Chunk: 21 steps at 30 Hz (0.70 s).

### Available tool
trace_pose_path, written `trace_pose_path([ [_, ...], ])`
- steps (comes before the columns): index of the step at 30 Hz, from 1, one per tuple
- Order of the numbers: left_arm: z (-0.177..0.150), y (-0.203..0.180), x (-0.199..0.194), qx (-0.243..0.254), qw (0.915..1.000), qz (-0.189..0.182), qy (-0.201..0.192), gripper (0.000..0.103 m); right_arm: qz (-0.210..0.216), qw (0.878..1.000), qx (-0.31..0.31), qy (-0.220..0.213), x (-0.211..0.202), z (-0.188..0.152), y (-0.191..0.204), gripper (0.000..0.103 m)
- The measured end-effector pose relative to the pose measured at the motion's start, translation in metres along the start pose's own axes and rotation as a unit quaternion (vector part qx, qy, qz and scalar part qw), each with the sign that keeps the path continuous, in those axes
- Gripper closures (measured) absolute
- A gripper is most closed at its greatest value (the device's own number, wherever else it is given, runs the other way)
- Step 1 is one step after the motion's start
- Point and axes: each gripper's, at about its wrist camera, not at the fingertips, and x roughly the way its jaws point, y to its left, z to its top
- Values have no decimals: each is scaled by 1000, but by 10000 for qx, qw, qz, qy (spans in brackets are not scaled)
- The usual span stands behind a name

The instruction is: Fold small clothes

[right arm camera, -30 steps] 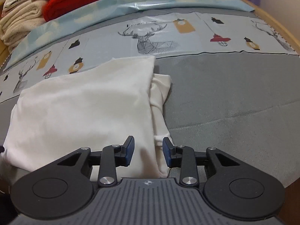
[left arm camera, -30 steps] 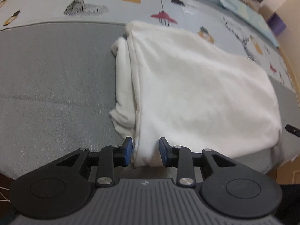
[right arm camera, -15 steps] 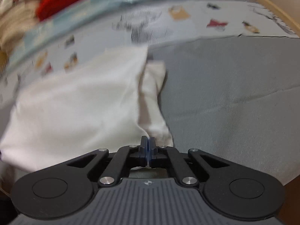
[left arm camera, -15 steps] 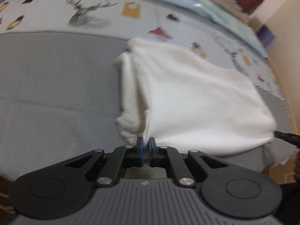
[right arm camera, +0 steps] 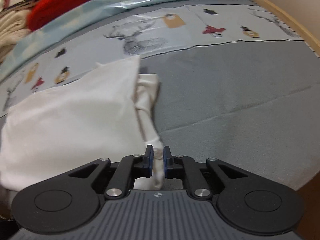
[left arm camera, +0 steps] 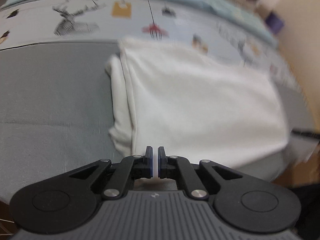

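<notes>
Left wrist view: left gripper jaws pinch the white garment's near edge; right gripper jaws clamp its bunched corner. No readable writing.

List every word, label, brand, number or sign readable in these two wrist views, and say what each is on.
No readable text in either view.
Small emblem on the left gripper body: too small to read.
Same emblem on the right gripper body: a mark, no letters.
Orange tag prints on the pale patterned sheet: blurred, nothing legible.
White folded garment: no label visible.
</notes>
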Motion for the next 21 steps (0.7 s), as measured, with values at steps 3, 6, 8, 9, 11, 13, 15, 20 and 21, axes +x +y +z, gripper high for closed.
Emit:
trace_pose_path([
  [3,-10,-9,24,346,9966,504,550,99,-133,9976,-495,464,22,-9,17,93],
  [6,-11,-16,25,495,9959,585,480,97,-413,9919,-927,762,38,-19,29,86],
  [8,-12,-17,19,468,9966,549,399,95,-390,9936,-836,651,34,-16,30,85],
  [9,-12,-19,18,462,9969,535,358,94,-348,9950,-761,552,31,-14,29,85],
  [11,-10,-19,17,454,9970,528,324,94,-336,9959,-734,416,24,-8,28,83],
  [13,-10,-18,18,435,9969,564,345,94,-451,9943,-822,498,28,-7,27,81],
  [15,-6,-19,24,410,9968,586,356,94,-510,9920,-923,691,34,-11,28,77],
  [20,-6,-20,23,440,9966,602,364,94,-562,9903,-1034,735,37,-10,32,71],
  [21,-6,-19,23,427,9966,603,367,94,-562,9906,-1004,737,38,-9,32,71],
])
